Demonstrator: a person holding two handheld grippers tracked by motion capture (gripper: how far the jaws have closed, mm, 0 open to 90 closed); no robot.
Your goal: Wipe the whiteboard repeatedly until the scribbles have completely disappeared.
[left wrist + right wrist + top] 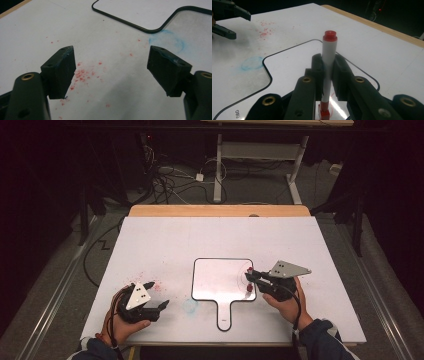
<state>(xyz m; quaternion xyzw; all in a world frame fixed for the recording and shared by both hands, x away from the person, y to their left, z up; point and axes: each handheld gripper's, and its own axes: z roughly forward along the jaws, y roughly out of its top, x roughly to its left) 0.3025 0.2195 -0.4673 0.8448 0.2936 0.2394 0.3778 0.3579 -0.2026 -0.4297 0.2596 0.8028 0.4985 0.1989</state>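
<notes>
- While my right gripper (328, 72) clamps the marker (329, 53) mid-barrel, it stands near upright, tip on the whiteboard (215, 280) by its right edge, next to faint red arcs (243, 279).
- Marker looks light, stiff, smooth plastic; it could slip or twist, so I'd hold the barrel low, near the tip, and press gently.
- My left gripper (111, 67) is open and empty over red specks (82, 73) near the table's (200, 235) front-left corner.
- Board is thin, may slide.

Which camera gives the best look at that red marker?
The right gripper view: the red marker stands upright, clamped between the right gripper jaws. In the high view it is a small red speck at the whiteboard's edge.
</notes>
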